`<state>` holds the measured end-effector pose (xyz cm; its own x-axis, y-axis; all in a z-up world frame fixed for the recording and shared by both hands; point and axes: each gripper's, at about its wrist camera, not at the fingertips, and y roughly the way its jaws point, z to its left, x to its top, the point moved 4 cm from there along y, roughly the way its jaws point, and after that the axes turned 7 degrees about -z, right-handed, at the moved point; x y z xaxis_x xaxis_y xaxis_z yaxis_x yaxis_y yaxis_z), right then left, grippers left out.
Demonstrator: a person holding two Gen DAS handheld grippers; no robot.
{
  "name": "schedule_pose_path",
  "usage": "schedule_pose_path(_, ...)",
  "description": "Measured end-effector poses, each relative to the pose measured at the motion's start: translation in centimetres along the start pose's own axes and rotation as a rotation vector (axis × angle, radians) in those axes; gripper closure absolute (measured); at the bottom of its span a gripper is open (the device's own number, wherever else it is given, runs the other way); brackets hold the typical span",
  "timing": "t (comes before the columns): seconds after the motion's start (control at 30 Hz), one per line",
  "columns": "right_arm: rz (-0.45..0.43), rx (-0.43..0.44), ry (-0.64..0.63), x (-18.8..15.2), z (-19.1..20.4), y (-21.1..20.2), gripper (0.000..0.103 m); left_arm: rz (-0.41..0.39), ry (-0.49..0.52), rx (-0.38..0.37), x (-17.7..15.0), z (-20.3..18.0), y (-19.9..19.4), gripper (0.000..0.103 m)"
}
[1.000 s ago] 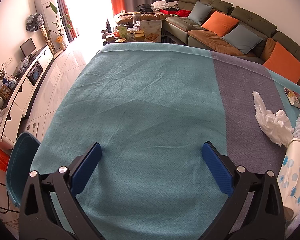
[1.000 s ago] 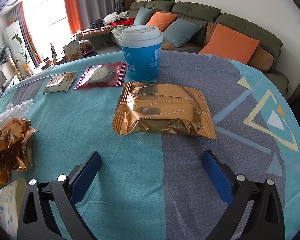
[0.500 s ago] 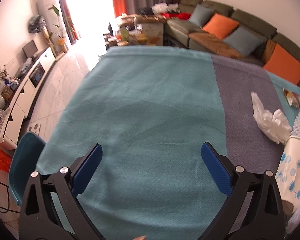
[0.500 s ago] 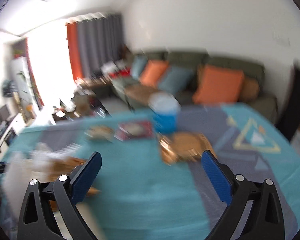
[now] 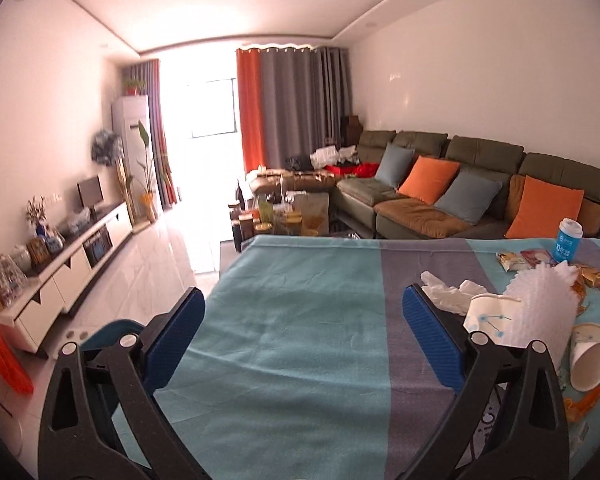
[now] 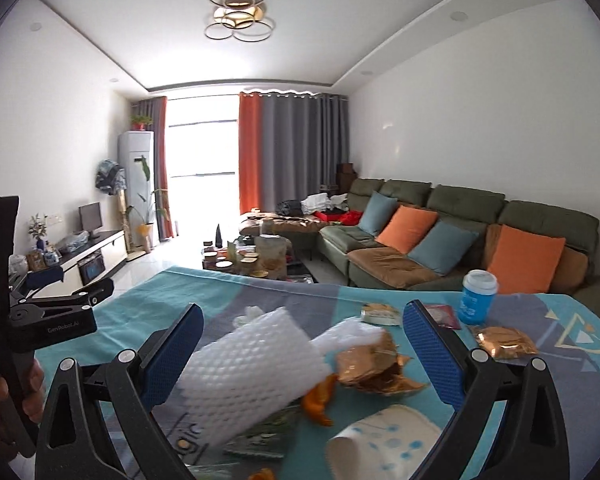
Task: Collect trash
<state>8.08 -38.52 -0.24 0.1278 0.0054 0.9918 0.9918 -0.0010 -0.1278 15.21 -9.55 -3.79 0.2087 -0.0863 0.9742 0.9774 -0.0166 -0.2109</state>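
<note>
The left claw (image 5: 304, 336) is held level above the near left part of the bench (image 5: 300, 312), its blue pads spread wide with nothing between them; in the right wrist view its black body shows at the far left, gripped by a hand (image 6: 4, 404) at the lower edge. Under it the teal cloth lies bare, and a grey band of the cloth runs just inside its right finger. To the right of that finger the trash is heaped: a crumpled white tissue (image 5: 446, 298), a squashed paper cup (image 5: 490, 314) with blue dots, a white foam net sleeve (image 5: 540, 304) over it, and a second paper cup (image 5: 590, 356) on its side near the bench edge with orange peel (image 5: 582, 402) below it. The right claw (image 6: 304, 360) hovers level above this heap, its jaws also wide apart and empty; the foam sleeve sits low between its fingers nearer the left one, with a crumpled gold wrapper (image 6: 374, 368) beside the right one. Farther right on the bench stand a blue cup (image 6: 478, 298) with a white lid and a flat gold packet (image 6: 504, 342). Beyond the bench the room holds a white TV cabinet on the left, a bright window with orange and grey curtains, and a green sofa (image 6: 480, 236) with orange and blue cushions on the right.
</note>
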Motion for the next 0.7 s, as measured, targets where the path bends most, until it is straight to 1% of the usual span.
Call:
schedule_pose_path(0.07,-0.009,0.011,-0.005,0.0,0.6,-0.1,0.006,-0.038,0.006,0.000,0.3,-0.4,-1.4,0.006)
schedule_pose_path(0.27,-0.066,-0.010,-0.029,0.2,1.8,-1.7,0.006,-0.130,0.020,0.015,1.3,-0.9,-5.3,0.006)
schedule_pose_path(0.43,-0.061,-0.012,-0.032,0.0,2.1,-1.7,0.006,-0.143,-0.019,0.002,1.0,0.0,-6.4,0.006)
schedule_pose_path(0.7,-0.062,-0.014,-0.031,-0.3,2.6,-2.0,0.006,-0.178,-0.035,0.008,1.1,0.5,-7.7,0.006)
